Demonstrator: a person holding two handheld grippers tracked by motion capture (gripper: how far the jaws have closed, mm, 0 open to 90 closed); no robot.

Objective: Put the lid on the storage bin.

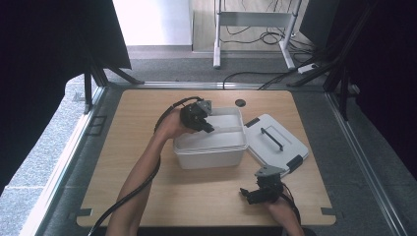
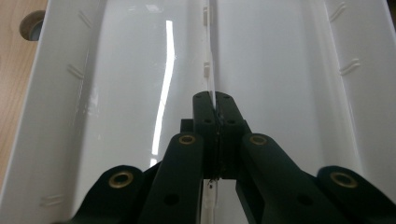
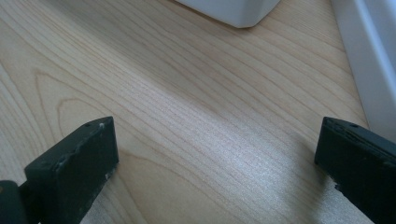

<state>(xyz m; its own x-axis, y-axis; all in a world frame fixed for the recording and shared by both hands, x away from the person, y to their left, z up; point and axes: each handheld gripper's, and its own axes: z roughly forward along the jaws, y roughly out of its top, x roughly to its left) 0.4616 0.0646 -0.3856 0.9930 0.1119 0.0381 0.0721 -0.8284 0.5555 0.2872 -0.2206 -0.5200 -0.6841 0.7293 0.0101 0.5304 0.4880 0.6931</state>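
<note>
White rectangular plastic bin (image 1: 210, 147): grey handled lid (image 1: 277, 142) already off, beside it. Left gripper (image 2: 214, 105) clamps its thin white divider (image 2: 208, 56), not yet lifted out. Right gripper (image 3: 217, 154) idle, jaws wide apart.

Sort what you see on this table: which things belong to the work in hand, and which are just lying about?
In the job:
- white plastic bin
- clear divider inside it, pinched by the left gripper

Lying about:
- bin lid with black handle, beside the bin
- right gripper, open, over bare table
</note>
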